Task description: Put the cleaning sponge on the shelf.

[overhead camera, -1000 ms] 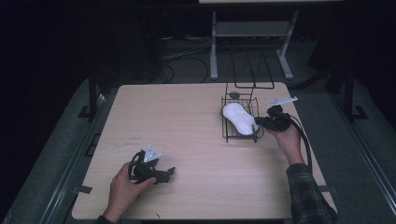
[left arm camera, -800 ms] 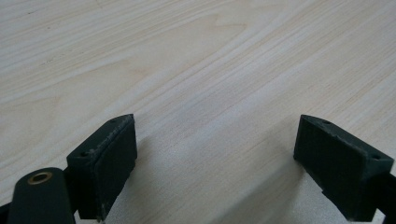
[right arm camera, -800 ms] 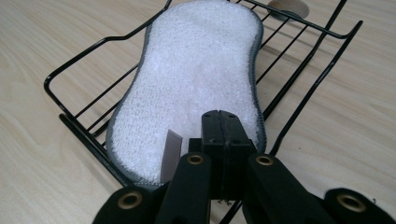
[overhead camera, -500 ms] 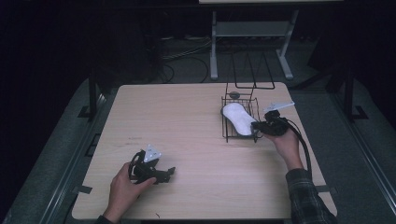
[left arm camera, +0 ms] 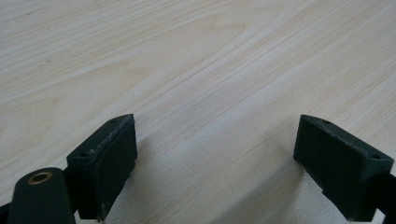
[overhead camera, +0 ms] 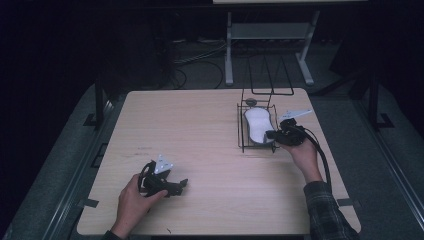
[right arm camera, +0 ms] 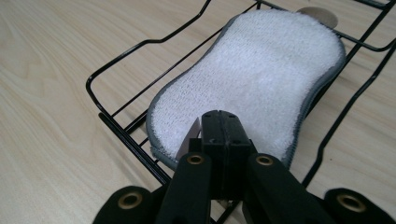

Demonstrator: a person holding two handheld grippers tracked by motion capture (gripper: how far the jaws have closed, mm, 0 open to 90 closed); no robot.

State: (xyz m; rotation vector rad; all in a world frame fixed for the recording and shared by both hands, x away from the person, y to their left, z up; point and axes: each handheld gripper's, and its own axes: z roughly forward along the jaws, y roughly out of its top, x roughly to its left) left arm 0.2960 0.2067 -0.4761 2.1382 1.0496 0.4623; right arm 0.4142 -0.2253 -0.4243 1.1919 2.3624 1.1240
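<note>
Right gripper (right arm camera: pixel 223 122) at near end of sponge (right arm camera: pixel 261 70), jaws pressed together, nothing visibly between them. Sponge lay in wire rack (overhead camera: pixel 243 131), judged set there to drain. Left gripper (overhead camera: pixel 172 186) idle on table (overhead camera: pixel 200 130), jaws wide, empty.
</note>
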